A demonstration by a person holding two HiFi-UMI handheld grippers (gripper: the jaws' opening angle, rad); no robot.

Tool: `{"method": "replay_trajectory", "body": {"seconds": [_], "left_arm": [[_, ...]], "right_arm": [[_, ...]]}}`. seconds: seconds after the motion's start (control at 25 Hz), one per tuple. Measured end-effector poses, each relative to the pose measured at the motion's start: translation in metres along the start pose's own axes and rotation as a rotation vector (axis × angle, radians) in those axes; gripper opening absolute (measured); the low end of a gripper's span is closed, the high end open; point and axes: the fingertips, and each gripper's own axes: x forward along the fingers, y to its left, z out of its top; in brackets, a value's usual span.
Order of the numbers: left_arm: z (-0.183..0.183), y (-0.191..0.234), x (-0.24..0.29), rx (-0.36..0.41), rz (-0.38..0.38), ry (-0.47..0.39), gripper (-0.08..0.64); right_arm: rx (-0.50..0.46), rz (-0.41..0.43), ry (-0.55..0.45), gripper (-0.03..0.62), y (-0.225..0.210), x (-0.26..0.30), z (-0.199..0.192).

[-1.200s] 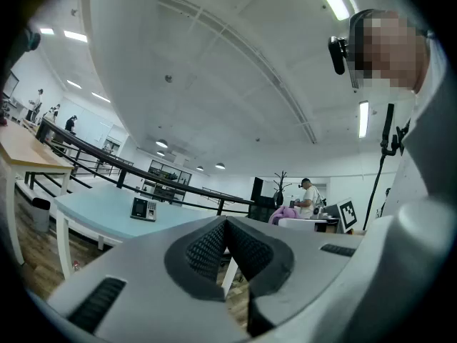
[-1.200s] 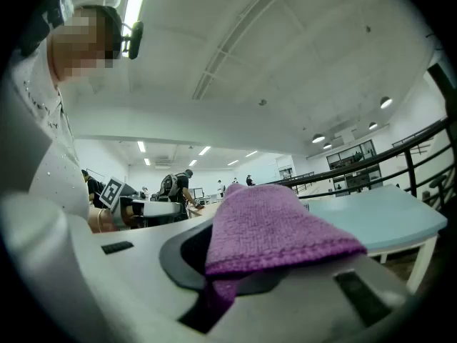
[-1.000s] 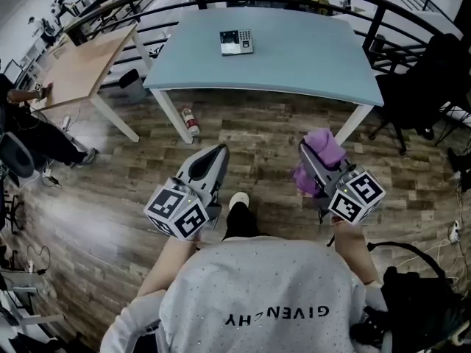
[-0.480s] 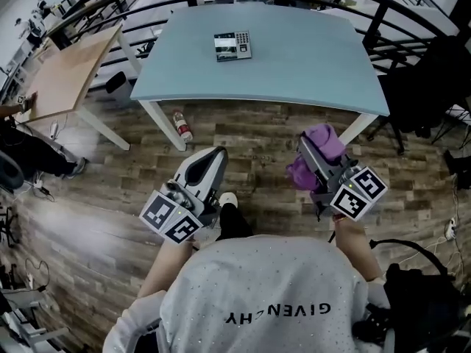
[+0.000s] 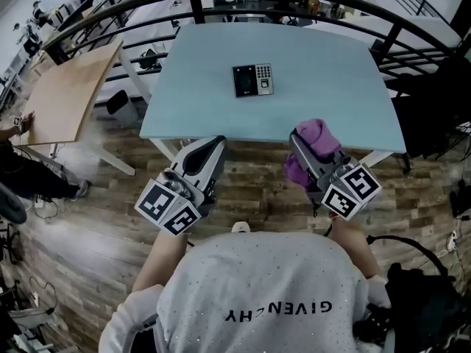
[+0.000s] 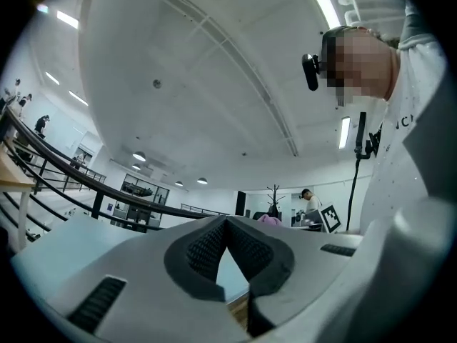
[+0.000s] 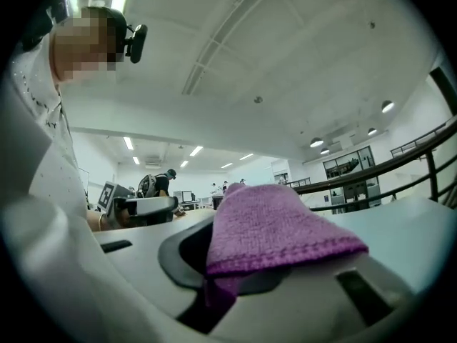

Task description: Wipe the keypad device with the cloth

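Because the keypad device (image 5: 253,79) lay mid-counter (image 5: 331,87), well apart from both grippers, they were held short of its near edge. The right gripper (image 5: 302,148) was clamped on the purple cloth (image 5: 318,135), apparently ready for wiping, while the left gripper (image 5: 212,147) was closed and empty.

The cloth (image 5: 318,138) is bright purple, the keypad device (image 5: 253,80) is black and dark grey, and the bench (image 5: 199,87) is pale blue-green. The left hand-held gripper (image 5: 212,145) and the right hand-held gripper (image 5: 302,147) are light grey with black pads, and their cubes are patterned in black-and-white squares. The floor (image 5: 103,219) is brown wood plank.
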Motion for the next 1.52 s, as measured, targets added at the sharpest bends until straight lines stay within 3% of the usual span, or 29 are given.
{"method": "replay_trajectory", "body": {"seconds": [0.28,0.4,0.52,0.68,0.84,1.0,1.2,1.36,1.52], "left_arm": [[-0.005,0.082,0.011,0.099,0.088,0.127,0.000],[-0.015,0.108,0.013,0.055,0.098,0.150,0.000],[-0.021,0.120,0.023,-0.041,0.058,0.144,0.000],[-0.041,0.136,0.032,-0.169,0.056,0.151,0.000],[-0.067,0.161,0.041,-0.193,0.106,0.199,0.000],[-0.078,0.186,0.051,-0.242,0.141,0.198,0.000],[-0.084,0.214,0.080,-0.244,0.151,0.210,0.000],[-0.100,0.240,0.103,-0.294,0.192,0.234,0.000],[-0.120,0.254,0.125,-0.328,0.187,0.297,0.000]], "right_arm": [[0.041,-0.034,0.103,0.048,-0.026,0.073,-0.021],[0.021,-0.083,0.165,0.040,-0.039,0.097,-0.034],[0.037,-0.100,0.205,0.038,-0.048,0.115,-0.046],[0.081,-0.046,0.227,0.040,-0.046,0.132,-0.061],[0.083,-0.016,0.199,0.040,-0.060,0.153,-0.065],[0.087,-0.005,0.241,0.040,-0.082,0.182,-0.080],[0.098,0.097,0.301,0.040,-0.100,0.233,-0.094],[0.148,0.205,0.337,0.040,-0.110,0.268,-0.105],[0.169,0.270,0.367,0.040,-0.129,0.296,-0.117]]}}
